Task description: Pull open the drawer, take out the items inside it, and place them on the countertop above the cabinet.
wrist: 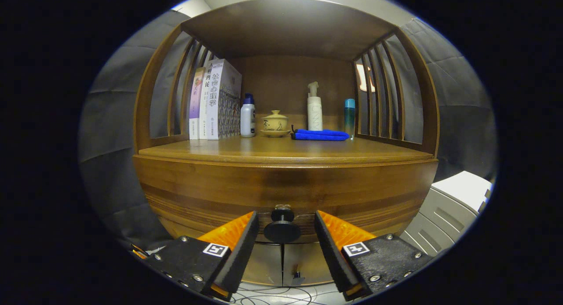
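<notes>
Wooden cabinet (286, 182) fills the booth, its drawer (220, 195) closed, the tool (282, 234) released with its fingers straddling the dark drawer knob (282, 226) without touching it, while beyond on the tabletop (286, 150) stand books (215, 100), a white bottle (247, 118), a lidded cup (275, 121), a pump bottle (314, 107), a teal bottle (349, 116) and a folded blue cloth (320, 135).

Book spines: tallest white book (216, 100) reads "社会心理学"; next white one (203, 103) "…程理论"; purple book (195, 103) "…关系". Pump bottle (314, 108): "UNNY". Gripper (281, 239) fingers spread, w/ square marker tags.
</notes>
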`<state>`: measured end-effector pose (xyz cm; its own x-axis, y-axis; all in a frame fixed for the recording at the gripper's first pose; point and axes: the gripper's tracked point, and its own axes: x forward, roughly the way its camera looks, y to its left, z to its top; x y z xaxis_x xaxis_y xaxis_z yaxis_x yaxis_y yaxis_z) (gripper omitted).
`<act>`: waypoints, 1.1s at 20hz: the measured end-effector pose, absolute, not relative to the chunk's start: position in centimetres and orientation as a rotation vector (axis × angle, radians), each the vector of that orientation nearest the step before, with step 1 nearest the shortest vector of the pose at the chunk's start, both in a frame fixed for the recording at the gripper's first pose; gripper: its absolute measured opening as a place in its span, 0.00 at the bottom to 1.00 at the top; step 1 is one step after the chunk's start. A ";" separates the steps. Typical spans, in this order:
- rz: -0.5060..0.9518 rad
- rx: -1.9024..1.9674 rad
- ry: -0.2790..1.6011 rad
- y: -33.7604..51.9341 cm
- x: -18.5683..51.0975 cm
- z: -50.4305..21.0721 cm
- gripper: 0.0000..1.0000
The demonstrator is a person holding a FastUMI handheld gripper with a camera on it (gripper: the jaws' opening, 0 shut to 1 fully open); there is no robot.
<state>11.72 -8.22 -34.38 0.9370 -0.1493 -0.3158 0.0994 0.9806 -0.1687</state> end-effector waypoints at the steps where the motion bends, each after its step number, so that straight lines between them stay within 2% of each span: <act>1: -0.121 -0.138 0.327 -8.1 12.0 -34.3 0.75; 7: -0.100 -0.124 0.304 -7.8 12.4 -34.6 0.47; 11: -0.058 -0.123 0.304 -7.7 12.1 -35.1 0.38; 14: -0.044 -0.152 0.315 -7.8 11.8 -35.0 0.34; 22: -0.036 -0.127 0.337 -7.7 7.4 -34.3 0.34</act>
<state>7.36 -7.67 -34.31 0.9433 -0.0568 -0.3271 0.0146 0.9914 -0.1298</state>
